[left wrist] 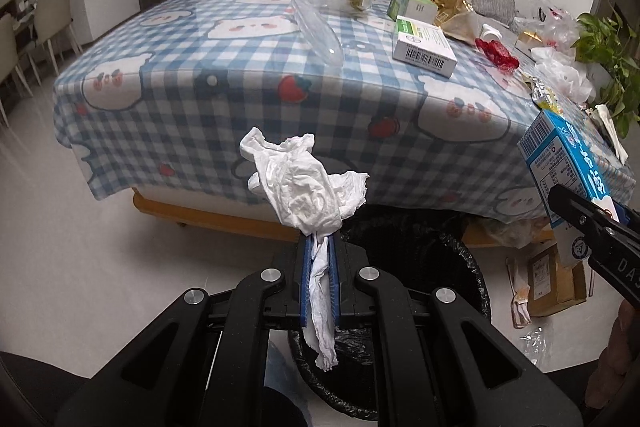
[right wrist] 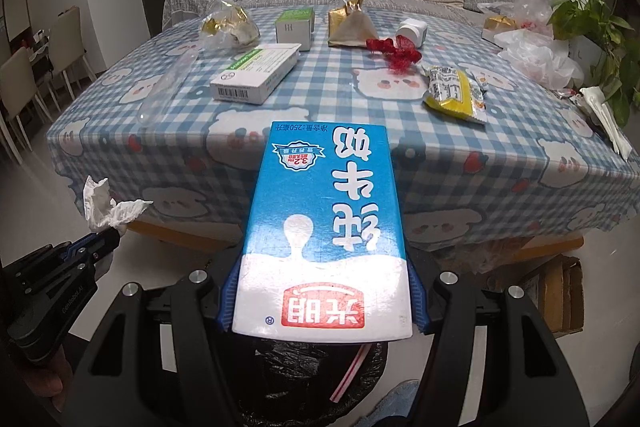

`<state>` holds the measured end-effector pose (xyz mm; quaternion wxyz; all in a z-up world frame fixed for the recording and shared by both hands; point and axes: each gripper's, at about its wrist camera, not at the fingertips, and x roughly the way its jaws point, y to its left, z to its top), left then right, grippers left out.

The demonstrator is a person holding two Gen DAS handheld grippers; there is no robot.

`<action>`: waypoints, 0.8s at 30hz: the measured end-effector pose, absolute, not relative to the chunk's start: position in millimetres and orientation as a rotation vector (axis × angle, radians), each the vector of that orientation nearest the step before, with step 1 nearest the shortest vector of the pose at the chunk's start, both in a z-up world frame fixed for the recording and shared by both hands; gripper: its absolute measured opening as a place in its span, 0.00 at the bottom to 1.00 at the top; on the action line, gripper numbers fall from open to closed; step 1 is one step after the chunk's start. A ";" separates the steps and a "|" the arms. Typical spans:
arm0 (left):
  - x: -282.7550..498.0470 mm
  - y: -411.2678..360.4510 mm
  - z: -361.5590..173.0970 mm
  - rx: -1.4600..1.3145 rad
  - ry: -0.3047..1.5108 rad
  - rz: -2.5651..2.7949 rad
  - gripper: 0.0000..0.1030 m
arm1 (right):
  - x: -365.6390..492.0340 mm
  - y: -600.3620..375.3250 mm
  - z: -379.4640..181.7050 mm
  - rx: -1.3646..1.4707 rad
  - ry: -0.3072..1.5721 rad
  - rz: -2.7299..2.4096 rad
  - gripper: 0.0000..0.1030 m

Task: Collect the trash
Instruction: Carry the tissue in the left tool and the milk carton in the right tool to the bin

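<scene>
My left gripper (left wrist: pixel 320 241) is shut on a crumpled white tissue (left wrist: pixel 304 183), which sticks up past the fingertips and hangs down behind them. Below it stands a bin lined with a black bag (left wrist: pixel 436 267). My right gripper (right wrist: pixel 322 303) is shut on a blue and white milk carton (right wrist: pixel 324 223), its blue pads pressed on both sides. The carton (left wrist: pixel 568 167) and right gripper (left wrist: pixel 576 215) show at the right edge of the left wrist view. The left gripper (right wrist: pixel 114 233) with the tissue (right wrist: pixel 100 207) shows low left in the right wrist view. The black bag (right wrist: pixel 296 371) lies under the carton.
A table with a blue checked cloth (right wrist: pixel 320 99) carries white-green boxes (right wrist: pixel 256 73), a yellow snack packet (right wrist: pixel 456 95), red wrapping (right wrist: pixel 396 53), gold wrappers (right wrist: pixel 228 25) and plastic bags (right wrist: pixel 540 57). Cardboard boxes (left wrist: pixel 552 279) lie on the floor under the table. A potted plant (right wrist: pixel 596 23) stands right.
</scene>
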<state>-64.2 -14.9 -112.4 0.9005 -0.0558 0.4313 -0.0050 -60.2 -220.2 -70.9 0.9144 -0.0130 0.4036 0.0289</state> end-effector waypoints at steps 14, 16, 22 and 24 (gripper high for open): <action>-75.3 -9.0 -155.1 -0.111 0.934 -0.005 0.06 | -66.9 -200.0 -131.2 -0.034 0.917 0.079 0.59; -75.2 -7.9 -158.4 -0.112 0.936 -0.002 0.06 | -65.7 -197.1 -138.6 -0.039 0.927 0.083 0.59; -74.4 -7.0 -167.0 -0.102 0.942 0.012 0.07 | -61.6 -192.0 -154.1 -0.046 0.957 0.092 0.59; -74.1 -7.3 -169.1 -0.103 0.947 0.015 0.07 | -61.3 -190.9 -154.8 -0.044 0.952 0.090 0.61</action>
